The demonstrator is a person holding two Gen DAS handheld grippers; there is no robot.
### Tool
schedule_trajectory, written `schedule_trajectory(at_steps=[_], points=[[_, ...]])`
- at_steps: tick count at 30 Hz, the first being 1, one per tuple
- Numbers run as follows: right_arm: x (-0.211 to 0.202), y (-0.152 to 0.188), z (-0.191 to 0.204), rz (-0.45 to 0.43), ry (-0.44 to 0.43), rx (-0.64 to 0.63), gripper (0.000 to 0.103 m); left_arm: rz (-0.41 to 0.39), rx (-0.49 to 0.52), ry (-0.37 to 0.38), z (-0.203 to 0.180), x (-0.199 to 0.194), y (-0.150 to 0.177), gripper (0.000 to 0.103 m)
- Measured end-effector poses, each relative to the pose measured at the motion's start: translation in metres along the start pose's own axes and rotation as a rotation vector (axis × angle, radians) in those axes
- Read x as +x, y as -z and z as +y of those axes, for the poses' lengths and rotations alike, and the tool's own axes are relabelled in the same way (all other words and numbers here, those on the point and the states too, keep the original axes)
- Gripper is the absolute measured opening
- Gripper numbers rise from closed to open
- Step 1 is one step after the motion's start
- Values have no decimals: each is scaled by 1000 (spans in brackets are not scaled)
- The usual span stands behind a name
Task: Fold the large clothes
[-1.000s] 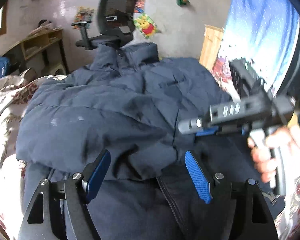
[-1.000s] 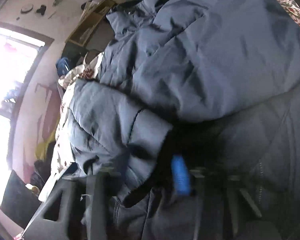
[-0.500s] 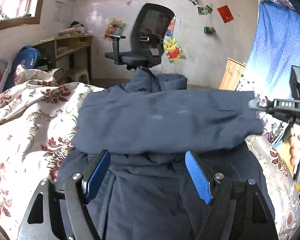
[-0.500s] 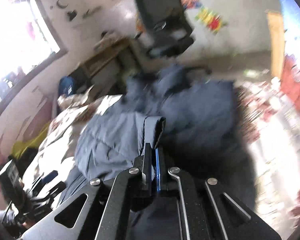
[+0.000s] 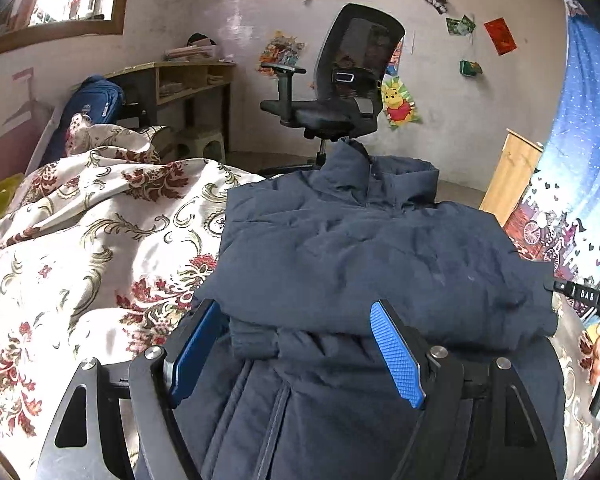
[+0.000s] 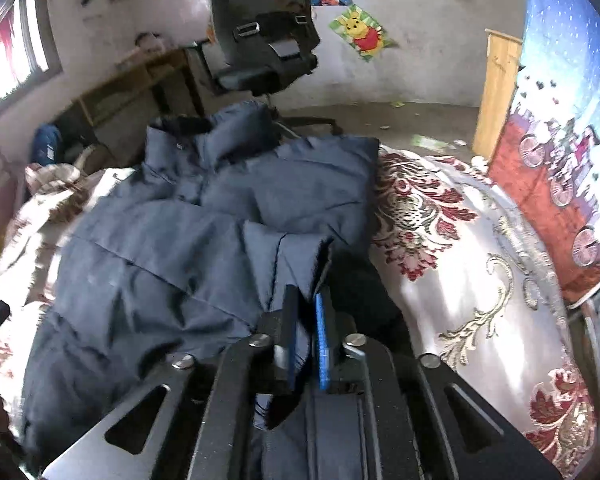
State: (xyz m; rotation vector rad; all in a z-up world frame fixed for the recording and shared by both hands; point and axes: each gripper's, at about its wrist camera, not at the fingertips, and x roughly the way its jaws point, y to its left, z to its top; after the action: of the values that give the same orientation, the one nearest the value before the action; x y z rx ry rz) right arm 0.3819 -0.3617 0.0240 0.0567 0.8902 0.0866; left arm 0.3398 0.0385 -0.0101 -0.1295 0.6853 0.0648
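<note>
A large navy puffer jacket (image 5: pixel 380 256) lies on the floral bedspread (image 5: pixel 80 240), collar toward the far end, with a sleeve folded across its body. My left gripper (image 5: pixel 296 344) is open and empty just above the jacket's lower part, its blue pads either side of the folded sleeve's edge. In the right wrist view the jacket (image 6: pixel 172 248) fills the left and middle. My right gripper (image 6: pixel 304 336) is shut on the sleeve cuff (image 6: pixel 296 256) at the jacket's right side. The right gripper also shows at the right edge of the left wrist view (image 5: pixel 592 296).
A black office chair (image 5: pixel 340 92) stands beyond the foot of the bed. A wooden desk (image 5: pixel 180 84) is at the back left, a wooden cabinet (image 5: pixel 508 176) at the back right. A blue patterned curtain (image 5: pixel 580 140) hangs on the right. Bare bedspread (image 6: pixel 480 260) lies right of the jacket.
The right gripper carried the sleeve cuff across the jacket to its right side. The left gripper pulled back and up from the jacket, still open.
</note>
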Motion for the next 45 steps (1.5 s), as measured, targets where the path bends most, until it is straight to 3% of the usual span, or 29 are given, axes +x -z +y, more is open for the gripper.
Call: schedule_trajectory(at_steps=[2, 4, 8, 12, 16, 20, 23, 33, 38, 42, 45], points=[[-2, 0, 10, -37, -26, -26, 49, 4, 17, -6, -4, 11, -6, 75], [-4, -2, 26, -86, -47, -78, 55, 8, 30, -1, -9, 21, -10, 75], [6, 0, 63, -100, -107, -199, 54, 34, 36, 26, -22, 48, -16, 75], [29, 8, 90, -31, -175, -256, 54, 74, 42, 33, -32, 73, -15, 75], [56, 21, 94, 35, -178, -265, 55, 150, 79, 30, -40, 100, -5, 76], [74, 35, 92, 27, -166, -288, 63, 165, 81, 14, -38, 116, 6, 91], [77, 44, 91, -3, -171, -296, 65, 173, 62, 24, -34, 125, 13, 95], [86, 48, 90, -19, -159, -301, 66, 160, 104, -28, -40, 132, 24, 99], [78, 38, 82, 55, -204, -223, 71, 169, 87, -29, -36, 125, 17, 101], [59, 30, 73, 106, -224, -143, 74, 215, 29, -21, -26, 108, 3, 101], [40, 27, 69, 101, -197, -124, 77, 197, -22, -16, -12, 86, -8, 101]])
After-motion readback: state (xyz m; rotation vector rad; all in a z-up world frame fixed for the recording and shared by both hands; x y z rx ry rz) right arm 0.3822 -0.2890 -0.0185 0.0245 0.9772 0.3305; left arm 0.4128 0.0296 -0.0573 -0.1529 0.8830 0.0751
